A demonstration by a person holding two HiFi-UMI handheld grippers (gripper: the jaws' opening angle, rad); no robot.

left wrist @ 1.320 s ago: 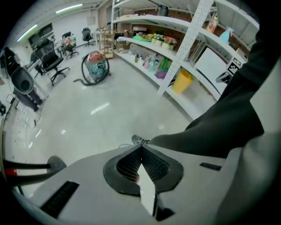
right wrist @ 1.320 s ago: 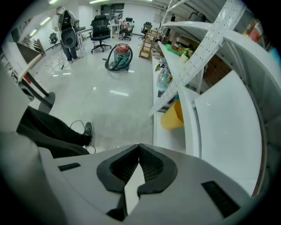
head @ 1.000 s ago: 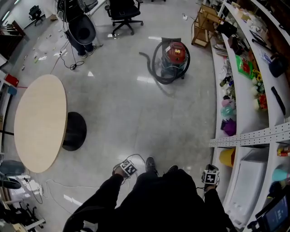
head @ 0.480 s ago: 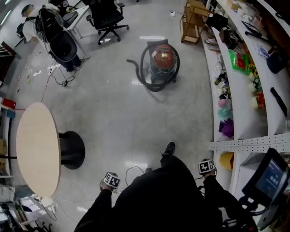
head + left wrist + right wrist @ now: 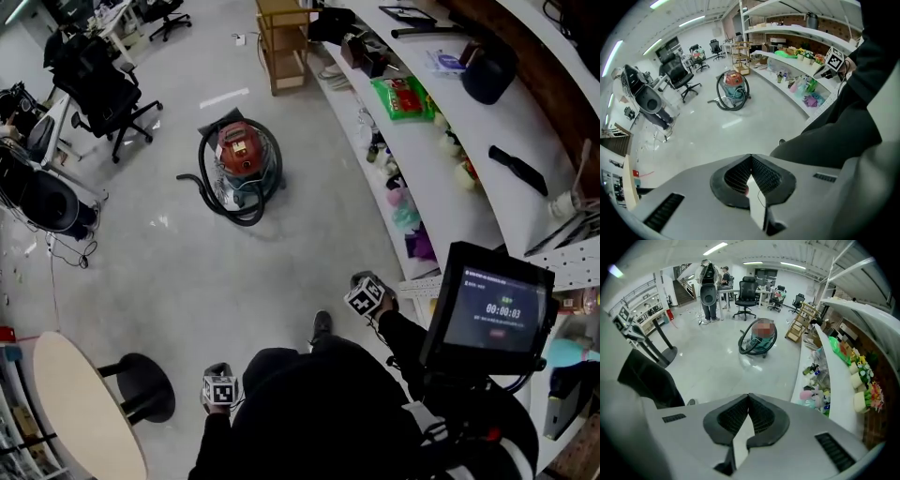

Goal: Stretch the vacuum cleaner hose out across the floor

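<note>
The jaws of both grippers are pressed fully together with nothing between them: the left gripper (image 5: 750,157) and the right gripper (image 5: 748,395) each show their ribbed pads meeting at the tips. In the head view the left gripper (image 5: 219,384) hangs low by the person's near-left side, and the right gripper (image 5: 367,294) is held out ahead on the right, near the curved shelves (image 5: 441,178).

Well apart from both, on the far floor (image 5: 281,272), stands the red vacuum cleaner (image 5: 242,157). Its dark hose (image 5: 230,216) is looped round the canister, the free end trailing out to the left (image 5: 180,176).

The hose looks ribbed, so it should be light, bendy and a little springy, inclined to curl back. The canister probably rolls easily, so a hard pull may drag it along. The best hold is likely the stiffer cuff at the free end, which should keep its shape under the closing pads where the soft ribs would flatten.

Compared with a second ago, the vacuum cleaner sits further left in the head view and looks nearer. The shelves now sweep across the right, the round table (image 5: 84,412) has slid to the near-left corner, and a screen (image 5: 492,309) has come in at near right.
</note>
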